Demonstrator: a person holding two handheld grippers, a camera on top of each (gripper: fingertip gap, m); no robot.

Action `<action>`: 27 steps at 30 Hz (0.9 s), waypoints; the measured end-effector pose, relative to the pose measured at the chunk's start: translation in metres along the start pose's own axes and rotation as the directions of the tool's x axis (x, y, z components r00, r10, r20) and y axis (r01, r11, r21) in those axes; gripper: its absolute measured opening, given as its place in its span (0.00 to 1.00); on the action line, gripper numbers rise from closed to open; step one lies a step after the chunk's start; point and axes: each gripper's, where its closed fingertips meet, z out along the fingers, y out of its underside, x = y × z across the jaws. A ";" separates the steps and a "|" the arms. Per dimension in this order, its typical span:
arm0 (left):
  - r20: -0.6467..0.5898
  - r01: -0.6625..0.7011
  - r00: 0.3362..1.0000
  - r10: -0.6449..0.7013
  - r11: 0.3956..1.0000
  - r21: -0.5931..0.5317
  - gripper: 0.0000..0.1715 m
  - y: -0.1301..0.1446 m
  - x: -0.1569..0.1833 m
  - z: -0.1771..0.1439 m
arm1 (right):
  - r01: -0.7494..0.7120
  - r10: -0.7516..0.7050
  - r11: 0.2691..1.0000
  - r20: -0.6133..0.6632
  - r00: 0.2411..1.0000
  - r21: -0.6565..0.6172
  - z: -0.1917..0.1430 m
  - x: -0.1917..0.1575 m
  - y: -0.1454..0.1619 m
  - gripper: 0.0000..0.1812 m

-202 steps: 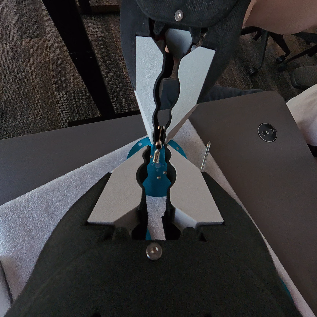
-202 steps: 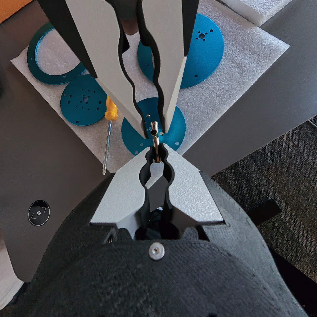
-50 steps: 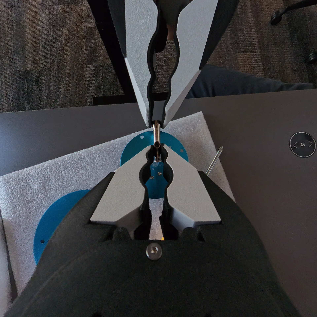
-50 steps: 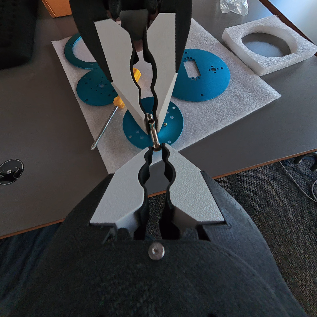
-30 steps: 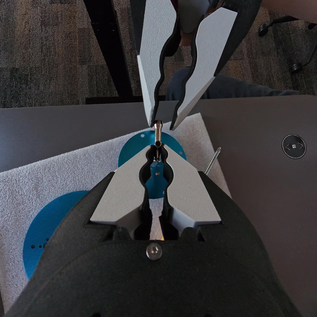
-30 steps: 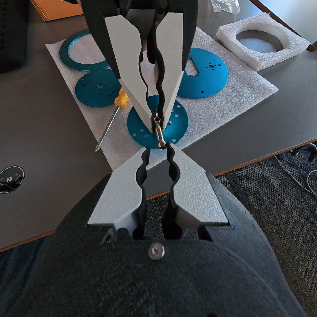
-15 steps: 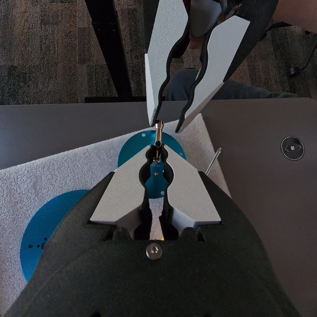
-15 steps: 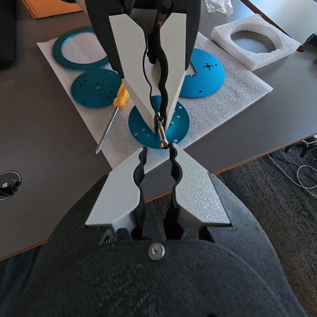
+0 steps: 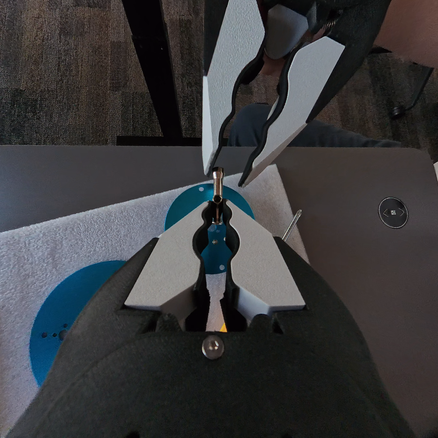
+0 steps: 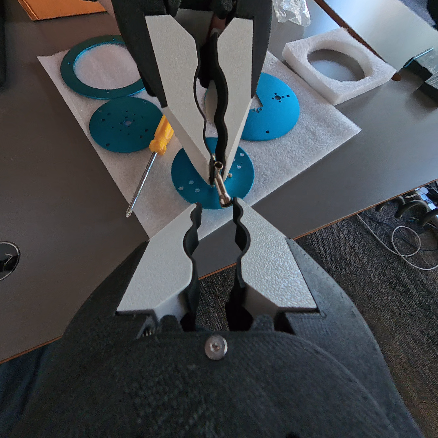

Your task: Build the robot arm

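Since half a second ago the right gripper (image 10: 215,203) has spread its jaws wider. They now stand well parted and hold nothing, flanking the free end of the sleeve (image 9: 216,187); whether one tip touches it I cannot tell. Left gripper (image 9: 216,206) is closed on the sleeve's other end, pinching it only at the very tips, above the small disc (image 10: 189,170) by the near corner of the foam sheet (image 10: 296,147). That hold looks thin: the sleeve sticks out like a lever, so a brush from an open tip could twist it loose, and it might roll off the sheet's corner and over the near edge of the desk (image 10: 331,222). Open room lies off that edge. The screwdriver (image 10: 147,173) crosses the sheet's left edge. Farther on, the big disc (image 10: 277,113), the ring (image 10: 68,78) and the foam block (image 10: 343,78) crowd the far side.
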 end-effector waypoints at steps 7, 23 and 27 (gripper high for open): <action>0.034 0.006 0.999 -0.006 1.000 -0.001 0.03 0.006 -0.008 -0.023 | 0.015 -0.016 1.000 0.039 0.999 0.018 0.008 0.002 -0.022 0.15; 0.032 0.025 0.999 -0.024 0.999 -0.023 0.03 0.028 -0.012 -0.017 | -0.009 0.013 0.999 0.100 0.995 -0.049 0.029 -0.004 -0.016 0.18; 0.017 -0.001 1.000 0.002 0.999 -0.032 0.03 0.029 -0.012 -0.017 | 0.000 0.006 0.998 0.085 0.996 -0.066 0.030 -0.003 -0.016 0.16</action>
